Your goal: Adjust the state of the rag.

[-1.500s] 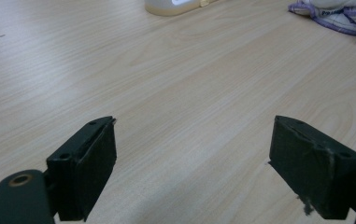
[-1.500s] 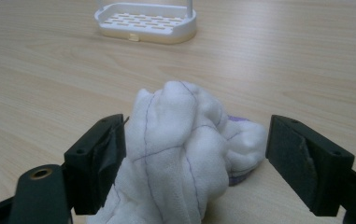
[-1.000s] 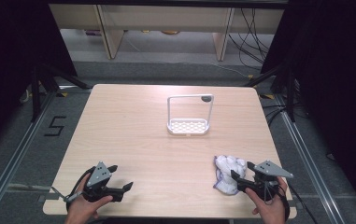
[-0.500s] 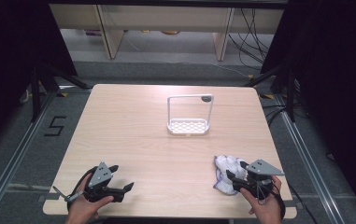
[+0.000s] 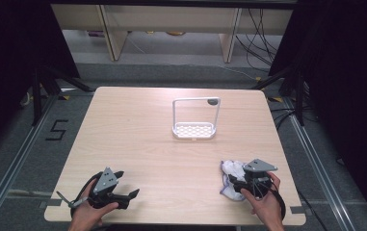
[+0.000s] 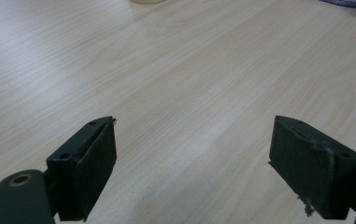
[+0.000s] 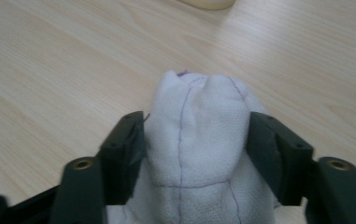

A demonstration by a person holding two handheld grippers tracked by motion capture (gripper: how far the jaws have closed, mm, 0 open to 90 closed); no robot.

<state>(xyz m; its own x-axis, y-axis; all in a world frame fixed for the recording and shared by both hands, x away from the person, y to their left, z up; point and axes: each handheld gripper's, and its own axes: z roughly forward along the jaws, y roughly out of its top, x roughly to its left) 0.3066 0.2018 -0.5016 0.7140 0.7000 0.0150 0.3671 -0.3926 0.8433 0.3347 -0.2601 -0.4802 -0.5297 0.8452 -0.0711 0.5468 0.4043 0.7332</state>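
A crumpled white cloth with thin purple stitching lies near the table's front right corner. My right gripper is at it. In the right gripper view the cloth bulges up between the two black jaws. These have just been closing, and both pads press against its sides. My left gripper rests low over the table's front left, held in a hand. Its jaws stand wide open in the left gripper view, with bare wood between them.
A white wire rack with a perforated base and a tall handle frame stands at the middle back of the wooden table. Dark floor and metal rails surround the table; shelving stands beyond the far edge.
My right gripper has slid a little toward the cloth and its jaws have narrowed around it. The cloth is bunched up between them. The left gripper has stayed put.
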